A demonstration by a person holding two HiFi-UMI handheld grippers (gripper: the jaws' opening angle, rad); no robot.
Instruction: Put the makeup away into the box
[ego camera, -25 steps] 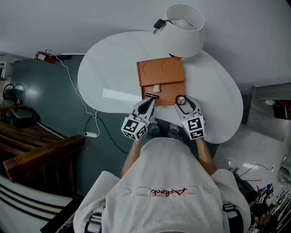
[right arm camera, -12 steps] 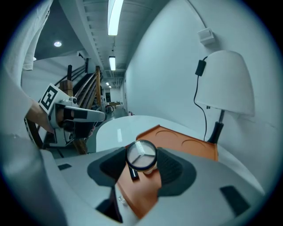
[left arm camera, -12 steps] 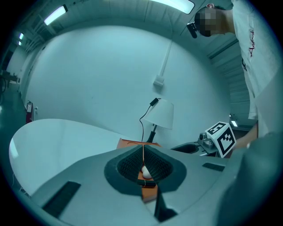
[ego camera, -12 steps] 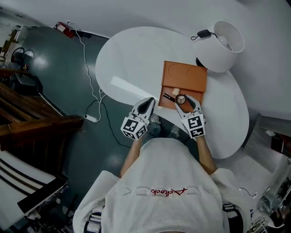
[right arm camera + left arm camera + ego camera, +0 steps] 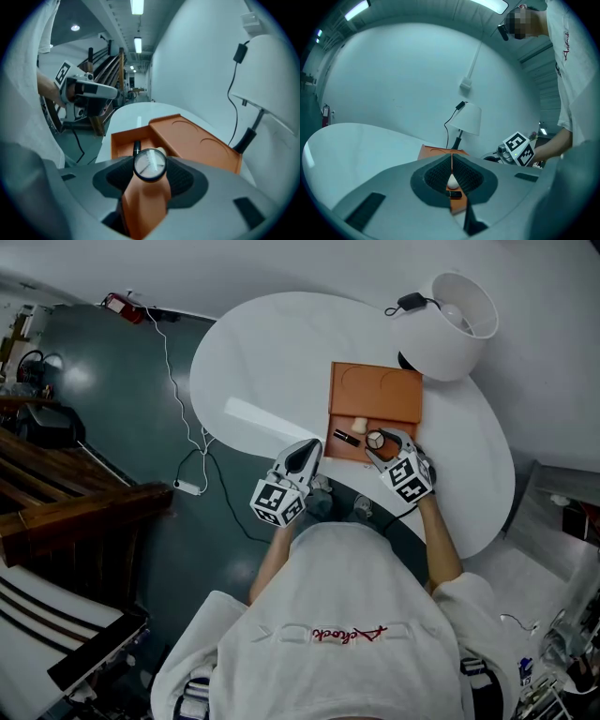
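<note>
An orange box lies on the white table, its tray open toward me. In the tray lie a beige sponge and a black tube. My right gripper hangs over the tray's right part, tilted down and shut on an orange bottle with a round silver cap. My left gripper is at the table's near edge, left of the box, shut with nothing in it. Through the thin slit of the left gripper the box shows ahead.
A lamp with a white shade stands just behind the box's far right corner, with its black cable and plug beside it. The table's curved near edge runs under both grippers. A white power strip lies on the dark floor at the left.
The right gripper has come forward and tipped down over the tray with the bottle. The left gripper has drawn back from the box front. My head view has swung round.
</note>
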